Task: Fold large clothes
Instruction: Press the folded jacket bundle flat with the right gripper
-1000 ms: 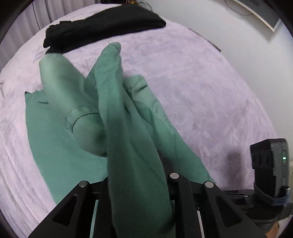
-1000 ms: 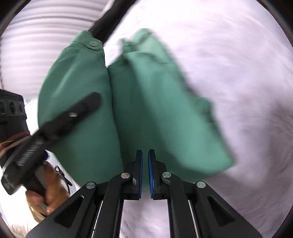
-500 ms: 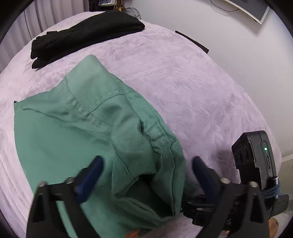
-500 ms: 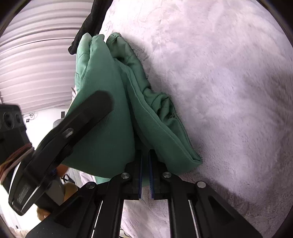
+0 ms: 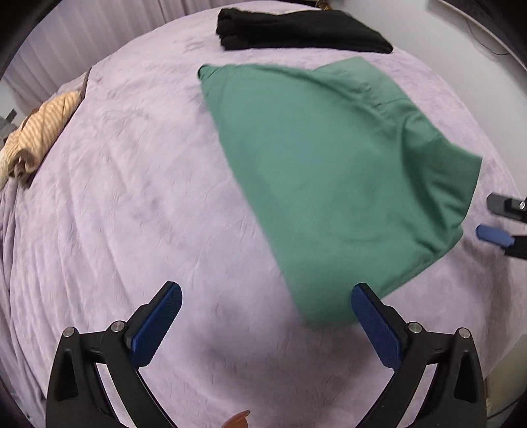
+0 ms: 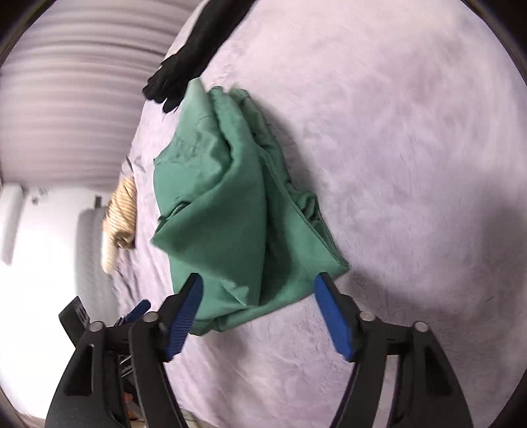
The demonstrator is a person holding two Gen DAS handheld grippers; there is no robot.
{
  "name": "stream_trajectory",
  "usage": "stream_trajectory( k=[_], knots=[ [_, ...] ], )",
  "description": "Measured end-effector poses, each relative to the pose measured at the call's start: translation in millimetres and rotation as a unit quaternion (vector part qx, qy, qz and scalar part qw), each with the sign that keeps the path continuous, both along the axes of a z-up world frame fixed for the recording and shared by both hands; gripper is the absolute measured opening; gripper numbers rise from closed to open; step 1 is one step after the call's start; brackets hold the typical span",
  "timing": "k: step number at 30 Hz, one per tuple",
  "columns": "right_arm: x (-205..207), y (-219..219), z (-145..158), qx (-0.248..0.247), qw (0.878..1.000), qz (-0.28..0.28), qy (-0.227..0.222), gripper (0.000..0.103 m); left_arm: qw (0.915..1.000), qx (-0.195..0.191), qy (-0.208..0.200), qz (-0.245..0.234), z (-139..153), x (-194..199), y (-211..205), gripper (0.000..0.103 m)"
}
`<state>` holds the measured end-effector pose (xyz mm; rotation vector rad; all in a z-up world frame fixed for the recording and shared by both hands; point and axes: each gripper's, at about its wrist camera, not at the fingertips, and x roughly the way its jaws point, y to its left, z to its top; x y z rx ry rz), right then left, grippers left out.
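- While the lilac plush bedspread fills most of both views, we see it bearing three garments well apart from each other.
- We find the green garment lying folded on the bedspread, flat in the left wrist view and with bunched layers along one edge in the right wrist view; a second ago we had it lifted between both grippers, so the fold has just been laid down.
- We see a folded black garment near the far edge, beyond the green one, and a striped tan garment heaped at the far left edge.
- We have the left gripper spread fully wide, nothing between its blue pads; it has let go and drawn aside, the green corner just beside one pad.
- We have the right gripper with jaws opening, its pads clear of the cloth, the near hem lying beyond them.
- We judge this fold released; the bunched edge probably needs smoothing, or another fold, next.
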<state>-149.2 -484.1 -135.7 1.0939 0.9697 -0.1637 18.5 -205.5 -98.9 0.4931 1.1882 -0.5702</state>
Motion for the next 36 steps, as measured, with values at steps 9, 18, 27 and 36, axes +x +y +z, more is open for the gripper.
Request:
stream_trajectory(
  k=[9, 18, 27, 36],
  knots=[
    [77.1, 41.0, 5.9, -0.117, 0.987, 0.098, 0.053, 0.081, 0.9996, 0.009, -0.025, -0.006, -32.3, -37.7, -42.1, 0.103],
    [48.8, 10.7, 4.9, -0.005, 1.0, -0.024, -0.004, 0.006, 0.9967, -0.019, -0.038, 0.07, -26.6, -6.2, -1.0, 0.103],
    [4.4, 4.1, -65.9, 0.054, 0.996, -0.046, 0.061, 0.005, 0.9956, 0.052, 0.018, 0.076, -65.3, -19.2, 33.0, 0.103],
    [47.2, -4.1, 28.6, -0.097, 0.995, 0.036, 0.015, 0.057, 0.9842, -0.018, 0.027, 0.174, -17.1, 39.4, 64.2, 0.103]
  ],
)
